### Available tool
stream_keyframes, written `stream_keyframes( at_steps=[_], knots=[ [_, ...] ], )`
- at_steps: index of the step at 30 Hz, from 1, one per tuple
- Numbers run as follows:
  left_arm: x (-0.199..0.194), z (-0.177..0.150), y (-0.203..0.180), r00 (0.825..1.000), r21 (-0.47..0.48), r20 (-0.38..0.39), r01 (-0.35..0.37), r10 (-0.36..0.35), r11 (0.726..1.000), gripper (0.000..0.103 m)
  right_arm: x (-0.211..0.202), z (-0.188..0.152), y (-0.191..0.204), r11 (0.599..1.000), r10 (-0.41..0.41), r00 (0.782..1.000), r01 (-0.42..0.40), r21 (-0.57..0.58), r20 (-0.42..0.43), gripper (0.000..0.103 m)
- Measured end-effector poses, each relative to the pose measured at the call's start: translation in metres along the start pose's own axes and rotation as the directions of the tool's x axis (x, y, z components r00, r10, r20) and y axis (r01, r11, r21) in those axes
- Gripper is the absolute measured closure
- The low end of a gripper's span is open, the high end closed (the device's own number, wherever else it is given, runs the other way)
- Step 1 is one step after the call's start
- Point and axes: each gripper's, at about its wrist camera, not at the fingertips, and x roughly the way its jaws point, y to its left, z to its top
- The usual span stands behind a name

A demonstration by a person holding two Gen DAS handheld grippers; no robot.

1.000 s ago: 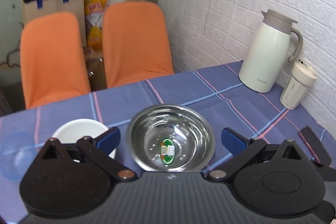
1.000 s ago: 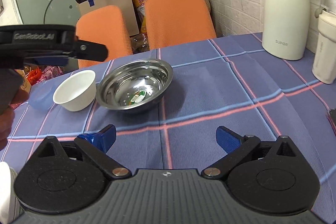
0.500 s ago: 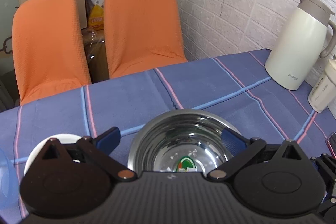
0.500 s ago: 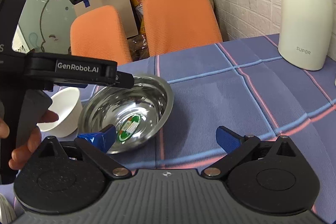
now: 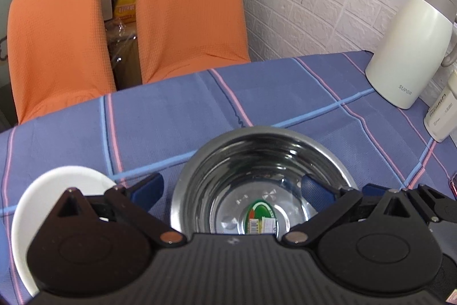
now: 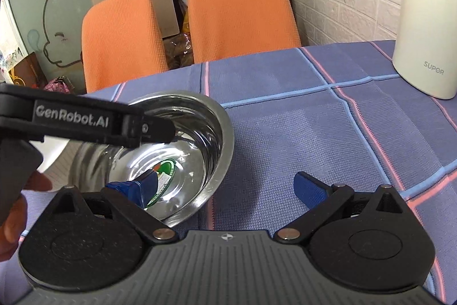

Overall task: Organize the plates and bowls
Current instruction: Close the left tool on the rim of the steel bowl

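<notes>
A steel bowl (image 5: 257,162) with a green sticker in its bottom stands on the blue checked tablecloth. A white bowl (image 5: 54,190) sits just left of it. My left gripper (image 5: 231,187) is open and straddles the steel bowl's left rim: one finger is outside by the white bowl, the other over the inside. My right gripper (image 6: 222,189) is open too and straddles the right rim of the steel bowl (image 6: 211,139), its left finger down inside and its right finger over the cloth. In the right wrist view the left gripper's black body (image 6: 85,119) crosses over the bowl.
A white thermos jug (image 5: 408,47) and a small white cup (image 5: 442,107) stand at the right by the brick wall. Two orange chairs (image 5: 188,7) face the table's far edge. A hand (image 6: 14,207) holds the left gripper.
Both grippers have closed in on the steel bowl. The right gripper's left finger has dropped inside it, and the left gripper now spans the bowl's left rim.
</notes>
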Motion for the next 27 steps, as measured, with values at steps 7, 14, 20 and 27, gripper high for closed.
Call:
stream_keyframes(
  at_steps=[7,14,20,27],
  knots=[
    [0.003,-0.004,-0.004,0.999,0.007,-0.015,0.042,-0.042,0.999,0.002,0.006,-0.001,0.006,0.999,-0.014,1.000,0.013,-0.031,-0.003,0.014],
    [0.003,-0.007,-0.007,0.999,0.042,-0.023,0.039,-0.038,0.998,0.008,0.009,-0.004,0.011,0.997,-0.015,1.000,0.015,-0.076,0.009,0.013],
    [-0.009,-0.002,-0.017,0.997,0.051,0.011,0.074,-0.075,0.996,0.008,0.007,-0.003,0.009,0.999,0.004,1.000,-0.004,-0.040,0.008,0.013],
    [0.004,-0.009,-0.026,0.997,0.032,-0.031,0.078,-0.077,0.996,0.008,0.003,-0.008,0.014,0.996,-0.021,1.000,0.020,-0.092,-0.007,0.013]
  ],
)
